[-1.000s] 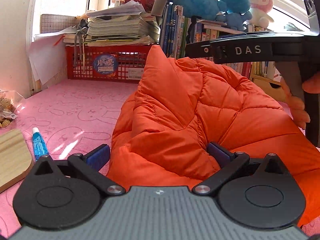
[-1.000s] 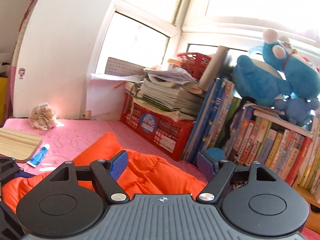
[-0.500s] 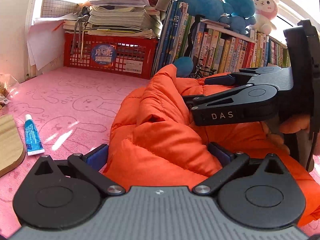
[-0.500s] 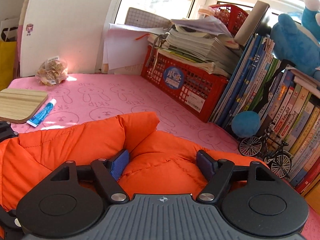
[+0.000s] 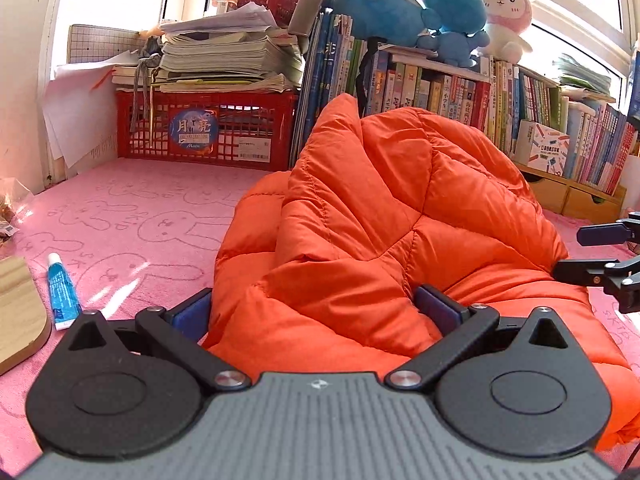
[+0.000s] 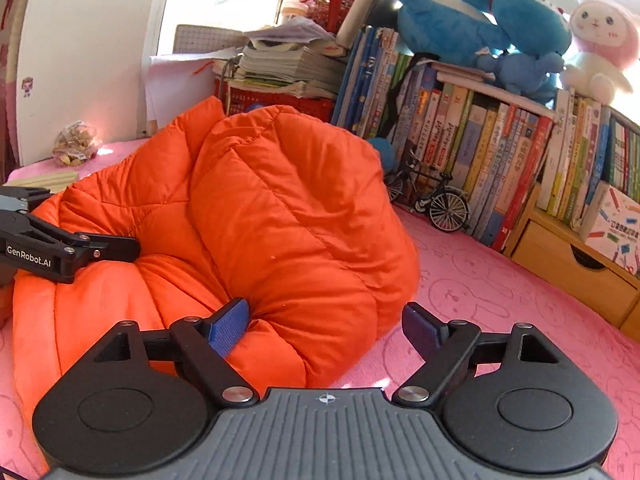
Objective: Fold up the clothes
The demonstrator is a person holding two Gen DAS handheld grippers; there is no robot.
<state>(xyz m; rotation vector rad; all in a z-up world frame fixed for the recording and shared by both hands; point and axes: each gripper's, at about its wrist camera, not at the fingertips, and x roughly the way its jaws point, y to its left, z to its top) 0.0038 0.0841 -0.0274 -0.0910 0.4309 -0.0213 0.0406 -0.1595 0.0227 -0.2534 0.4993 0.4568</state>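
One orange jacket (image 5: 400, 232), two grippers

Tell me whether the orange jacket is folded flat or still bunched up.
Bunched up. The orange jacket stands in a puffy heap on the pink cover, its upper part flopped over, not flat.

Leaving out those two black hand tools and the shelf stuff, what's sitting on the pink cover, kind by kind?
orange puffer jacket: 1
blue tube: 1
wooden board: 1
model bicycle: 1
bag of snacks: 1
blue ball, mostly hidden: 1
Total: 6
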